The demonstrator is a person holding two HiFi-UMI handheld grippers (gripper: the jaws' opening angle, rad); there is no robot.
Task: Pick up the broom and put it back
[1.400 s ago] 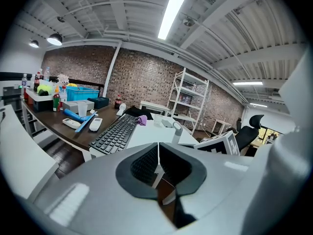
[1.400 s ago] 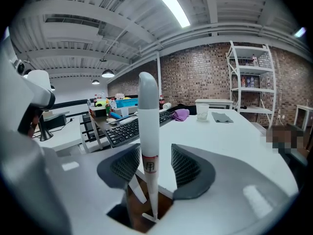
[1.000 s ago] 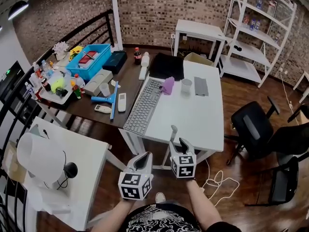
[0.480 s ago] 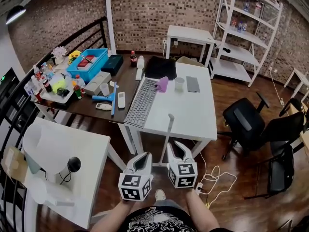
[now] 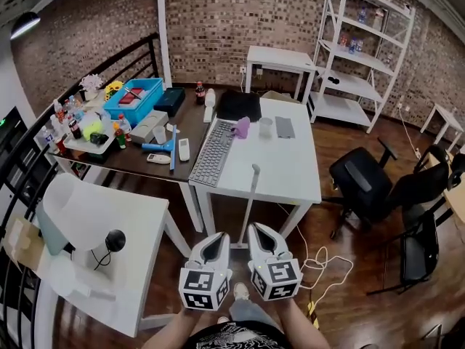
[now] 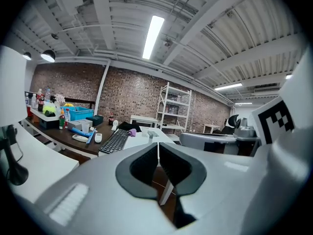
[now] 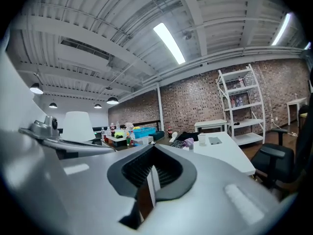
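Observation:
The broom shows only as its pale grey handle (image 5: 251, 202), leaning upright against the front edge of the white table (image 5: 290, 177); its head is hidden behind my grippers. My right gripper (image 5: 257, 228) sits just right of the handle's lower part. Its jaws have just been closing, with nothing between them, and now stand shut. My left gripper (image 5: 215, 238) is just left of the handle, shut and empty. In the left gripper view the left gripper (image 6: 158, 153) shows only a thin seam. In the right gripper view the right gripper (image 7: 153, 152) points level at the tables.
A keyboard (image 5: 214, 151), cup and cloth lie on the white table. The dark table (image 5: 138, 162) beside it holds a blue bin, bottles and remotes. A white side table (image 5: 109, 209) with a lamp stands left, black chairs (image 5: 363, 180) right, and a cable (image 5: 323, 267) lies on the floor.
Both grippers have drawn back from the white table toward the person. The right jaws went from open around the handle to shut. The handle stays leaning on the table.

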